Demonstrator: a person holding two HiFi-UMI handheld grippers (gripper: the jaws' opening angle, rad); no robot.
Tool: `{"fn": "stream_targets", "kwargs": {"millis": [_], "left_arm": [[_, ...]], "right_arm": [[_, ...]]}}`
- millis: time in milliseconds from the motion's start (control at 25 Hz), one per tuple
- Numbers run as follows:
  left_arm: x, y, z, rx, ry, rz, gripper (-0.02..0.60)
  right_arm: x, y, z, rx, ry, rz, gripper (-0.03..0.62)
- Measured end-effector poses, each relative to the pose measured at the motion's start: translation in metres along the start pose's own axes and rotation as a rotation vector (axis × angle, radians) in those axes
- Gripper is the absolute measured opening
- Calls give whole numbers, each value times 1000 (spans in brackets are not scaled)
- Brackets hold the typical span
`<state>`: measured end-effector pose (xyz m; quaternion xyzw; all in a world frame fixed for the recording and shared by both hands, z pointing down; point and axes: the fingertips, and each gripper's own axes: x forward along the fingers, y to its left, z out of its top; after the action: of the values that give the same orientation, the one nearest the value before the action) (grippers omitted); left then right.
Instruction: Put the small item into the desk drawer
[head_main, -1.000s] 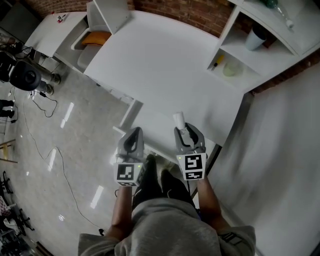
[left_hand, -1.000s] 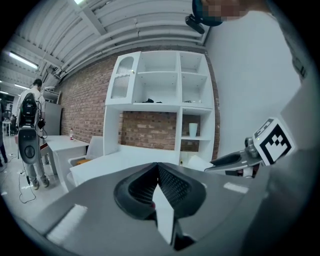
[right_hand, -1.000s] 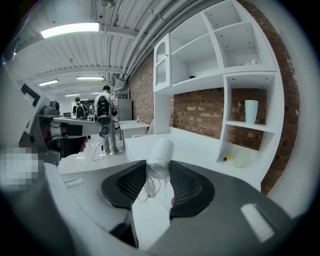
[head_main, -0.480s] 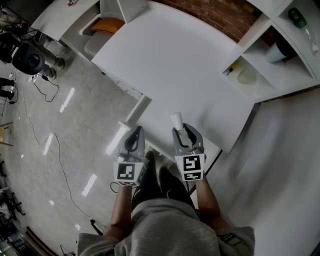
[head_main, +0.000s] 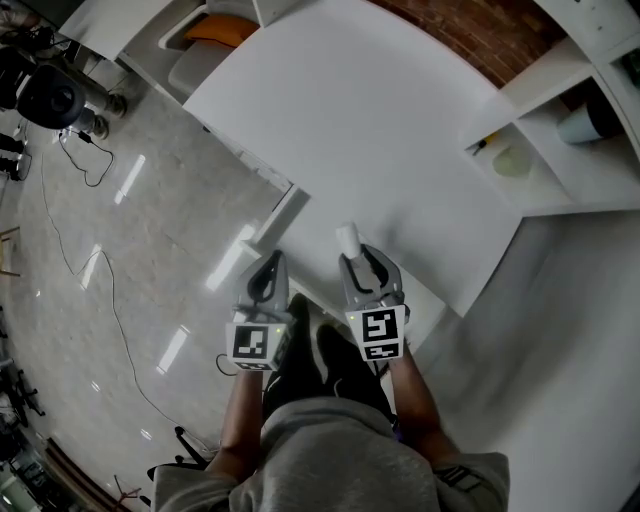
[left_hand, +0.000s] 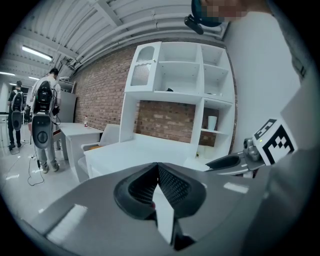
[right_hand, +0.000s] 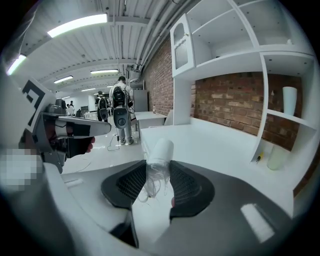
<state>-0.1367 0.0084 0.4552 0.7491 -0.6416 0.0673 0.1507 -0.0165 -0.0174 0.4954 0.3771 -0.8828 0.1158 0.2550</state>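
Note:
The small item is a clear little bottle with a white cap (head_main: 347, 240) (right_hand: 160, 152). My right gripper (head_main: 358, 258) (right_hand: 159, 172) is shut on it, with the cap sticking out past the fingertips. It hovers over the front edge of the white desk (head_main: 380, 140). My left gripper (head_main: 267, 270) (left_hand: 158, 172) is shut with nothing in it, held left of the right one, off the desk's edge and above the floor. A narrow white panel (head_main: 275, 222) juts out below the desk's front edge just ahead of the left gripper; I cannot tell if it is the drawer.
A white shelf unit stands at the desk's right end, holding a cup (head_main: 590, 120), a yellow pen (head_main: 487, 143) and a pale round thing (head_main: 512, 162). A chair with an orange seat (head_main: 215, 28) is far left. Cables (head_main: 90, 260) lie on the floor. People with backpacks (right_hand: 120, 107) stand farther off.
The head view has swung, so desk and shelves sit farther up and right in the picture. Both grippers stay side by side, the right one still holding the bottle.

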Motion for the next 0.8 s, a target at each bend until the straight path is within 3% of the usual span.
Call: {"fn": "stream_targets", "kwargs": {"millis": [800], "left_arm": [[50,52,-79,-75,92,65,12]], "right_arm": [[105,18,-67,-46,141,147,153]]}}
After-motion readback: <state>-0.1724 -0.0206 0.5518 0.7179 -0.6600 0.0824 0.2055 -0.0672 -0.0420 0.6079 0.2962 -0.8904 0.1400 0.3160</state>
